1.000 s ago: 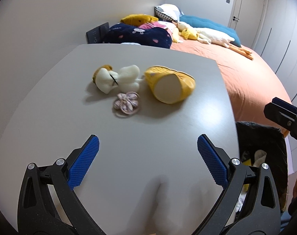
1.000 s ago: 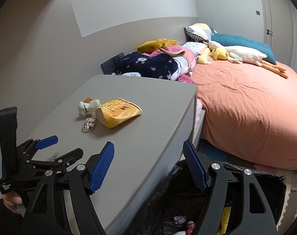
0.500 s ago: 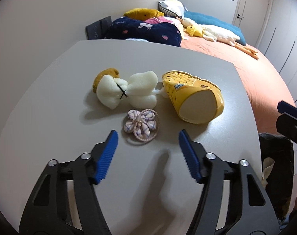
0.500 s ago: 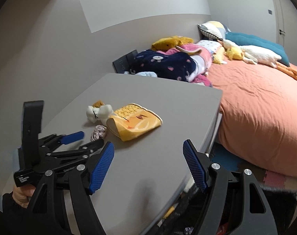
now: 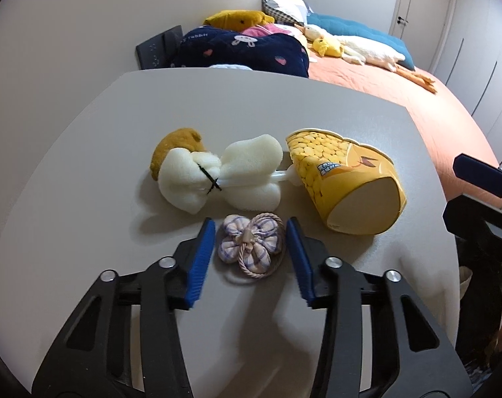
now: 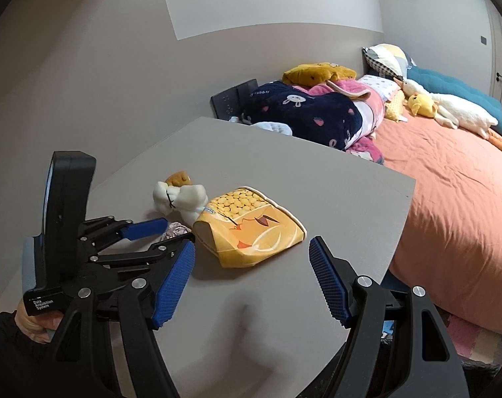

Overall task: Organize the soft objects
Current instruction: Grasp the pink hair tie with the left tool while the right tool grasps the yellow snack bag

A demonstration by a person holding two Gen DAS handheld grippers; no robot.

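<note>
Fingers of my left gripper (image 5: 251, 248) straddle the fabric flower (image 5: 250, 247), parted to pinch it; my right gripper (image 6: 252, 278) waits open above the surface (image 6: 317, 199).

Fabric flower (image 6: 175, 231) mostly hidden behind left gripper (image 6: 158, 232).

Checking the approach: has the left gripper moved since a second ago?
Yes. The left gripper has advanced across the table to straddle the fabric flower, its jaws narrowed but not yet touching it.

Checked cloth flower (image 5: 249, 247); fluffy plush toy (image 5: 217, 177); glossy yellow pouch (image 5: 347, 185); matt grey table (image 5: 85, 179).
</note>
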